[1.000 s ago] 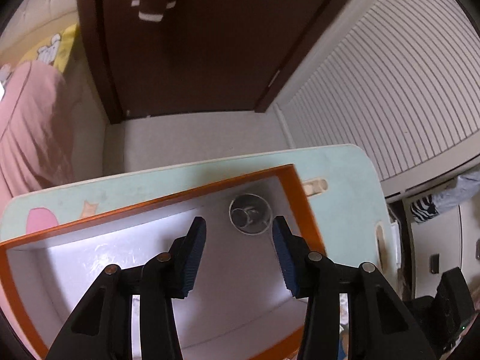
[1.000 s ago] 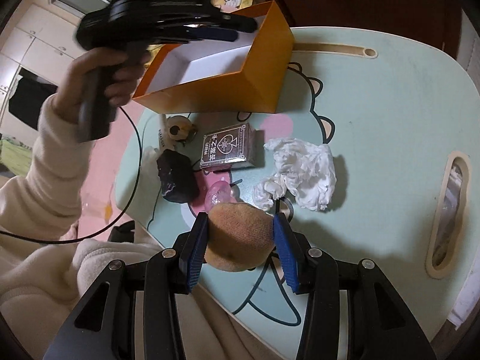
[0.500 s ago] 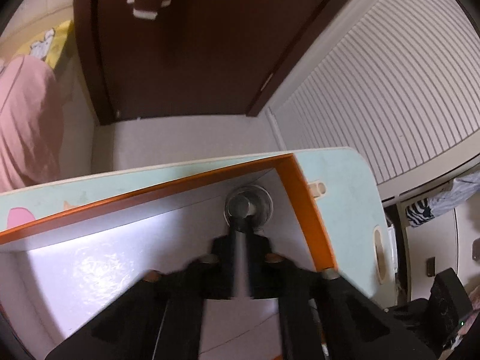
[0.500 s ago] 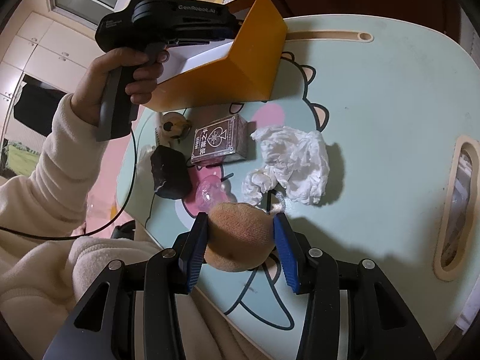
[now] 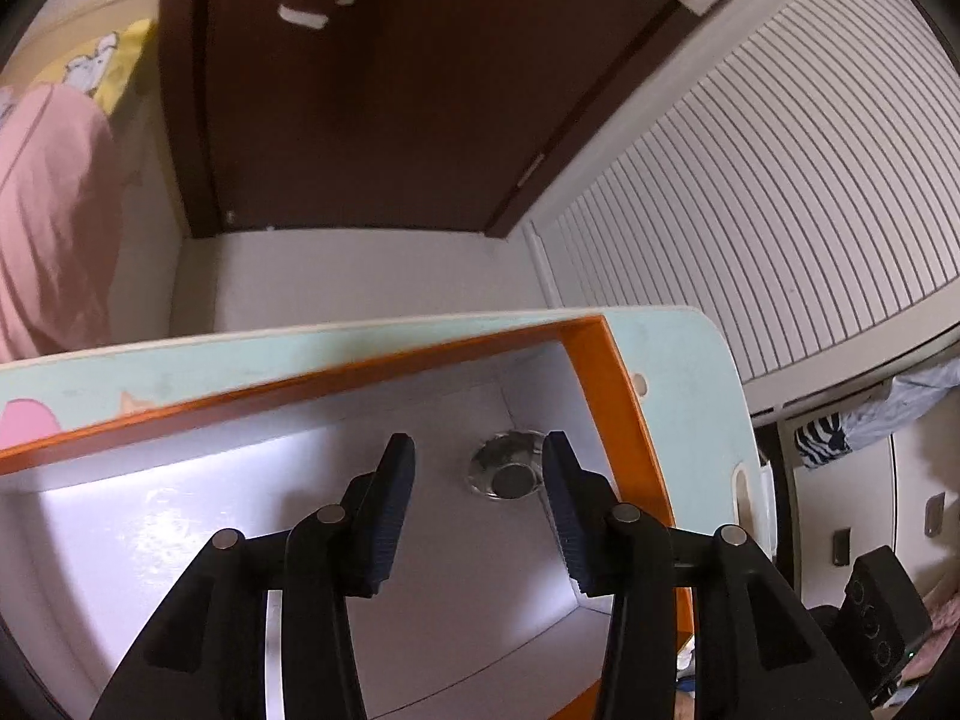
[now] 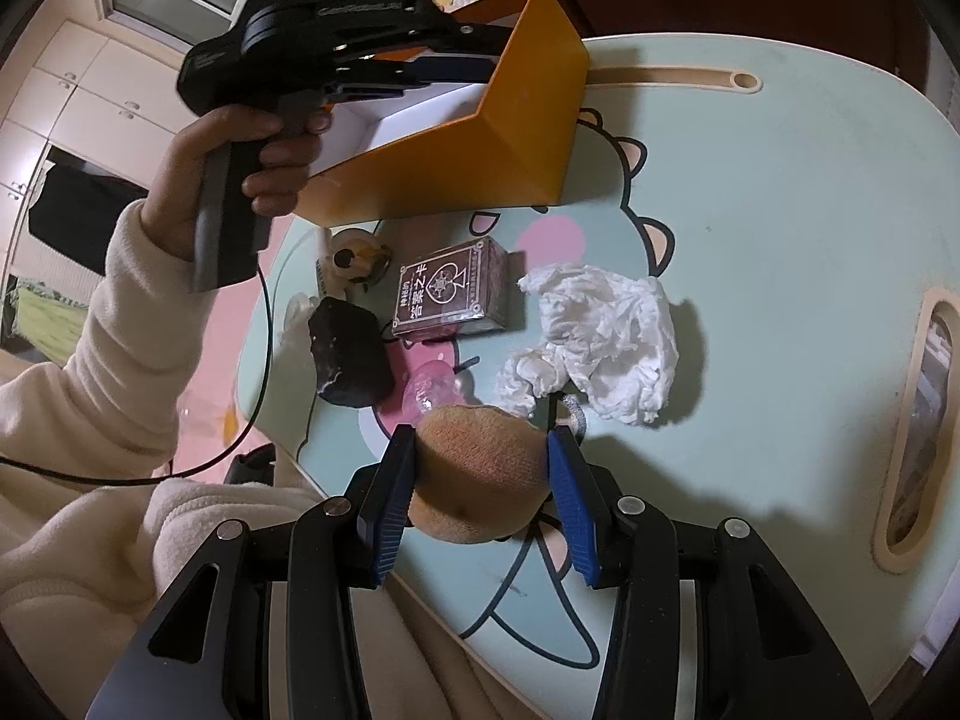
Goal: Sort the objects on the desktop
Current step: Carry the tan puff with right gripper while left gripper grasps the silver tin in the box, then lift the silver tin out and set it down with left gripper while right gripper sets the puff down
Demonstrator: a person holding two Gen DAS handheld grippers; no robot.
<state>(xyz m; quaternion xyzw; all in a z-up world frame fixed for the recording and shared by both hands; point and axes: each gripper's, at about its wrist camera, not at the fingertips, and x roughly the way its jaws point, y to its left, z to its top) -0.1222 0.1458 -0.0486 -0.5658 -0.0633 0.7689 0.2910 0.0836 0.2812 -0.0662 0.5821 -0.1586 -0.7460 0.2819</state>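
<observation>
Right tongs [image 6: 480, 501] pinching the soft plush ball [image 6: 480, 474] mid-body, light and squishy; left tongs [image 5: 477, 516] opening, nothing between them.

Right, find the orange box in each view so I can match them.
Left wrist: orange box fills the lower half, white inside, rim running to the right.
Right wrist: orange box at upper centre, beside the left tool.
Shared landmark: the mint-green table.
</observation>
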